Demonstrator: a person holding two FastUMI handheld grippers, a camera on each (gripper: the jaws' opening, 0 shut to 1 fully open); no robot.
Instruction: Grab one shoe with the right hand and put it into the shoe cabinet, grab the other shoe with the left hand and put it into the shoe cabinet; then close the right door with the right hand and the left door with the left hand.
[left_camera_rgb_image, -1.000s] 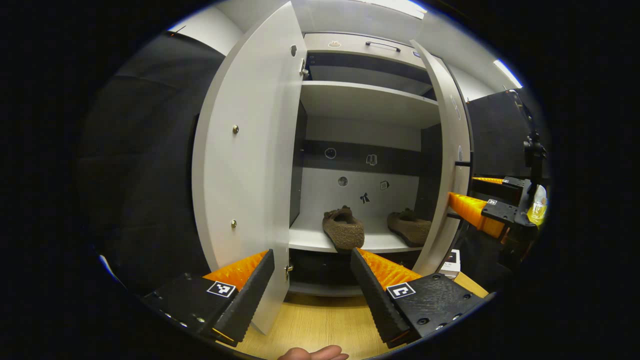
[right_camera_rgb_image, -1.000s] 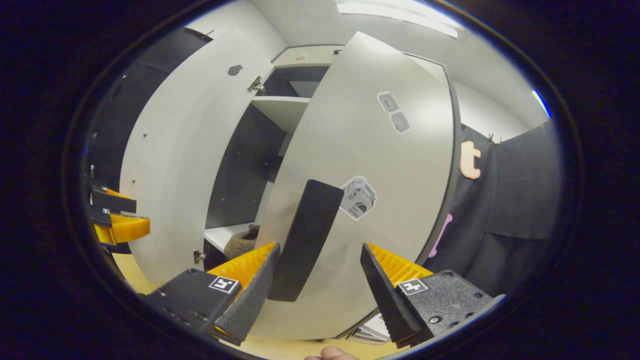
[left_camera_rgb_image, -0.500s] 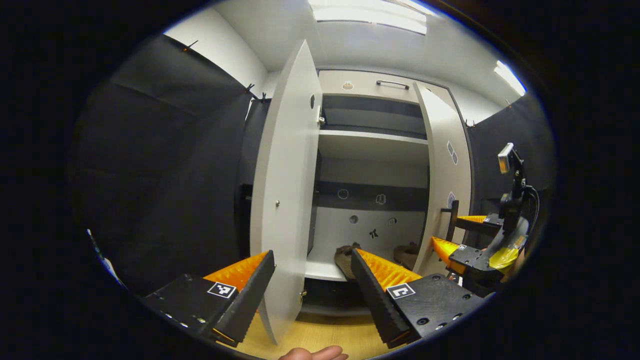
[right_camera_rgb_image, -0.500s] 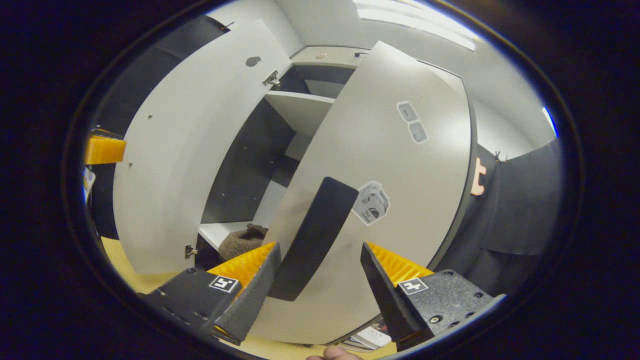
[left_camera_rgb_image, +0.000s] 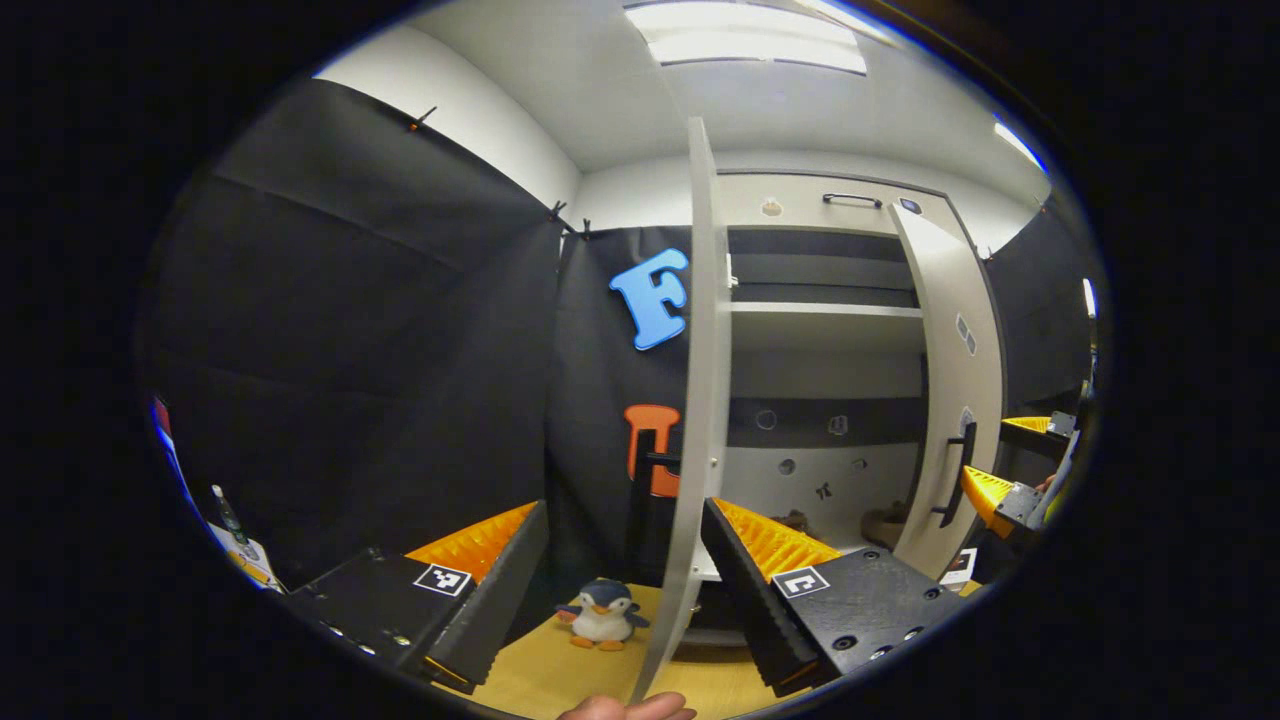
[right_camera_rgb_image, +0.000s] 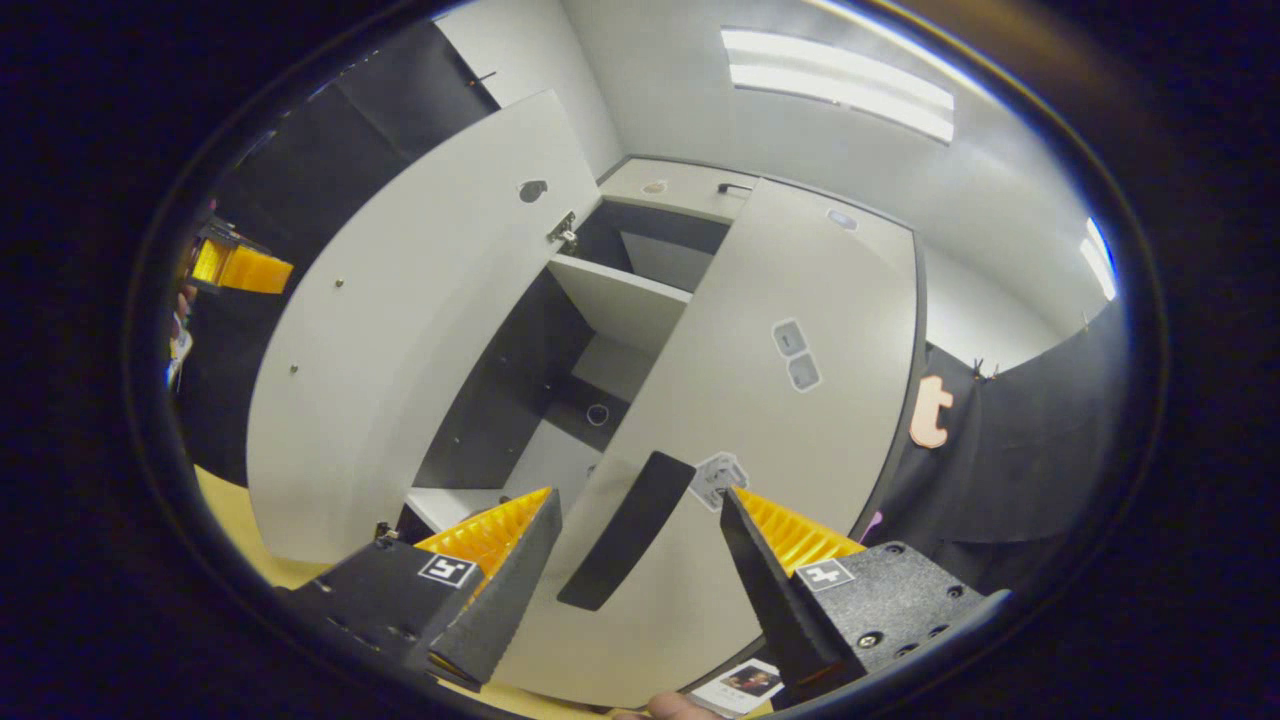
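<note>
1. My right gripper (right_camera_rgb_image: 635, 560) is spread, straddling the right door's handle (right_camera_rgb_image: 627, 530) to push it shut.
2. My left gripper (left_camera_rgb_image: 625, 570) is spread around the left door (left_camera_rgb_image: 700, 400) edge at 12 o'clock.
3. Shoes (left_camera_rgb_image: 885, 525) sit inside the cabinet at 2 o'clock.

Pretty bright in here, all from the ceiling light panels (left_camera_rgb_image: 745, 45), which blow out white. Both shots are sharp, but the fisheye bends the left door (right_camera_rgb_image: 400, 340) hard. The black cloth stays murky.
</note>
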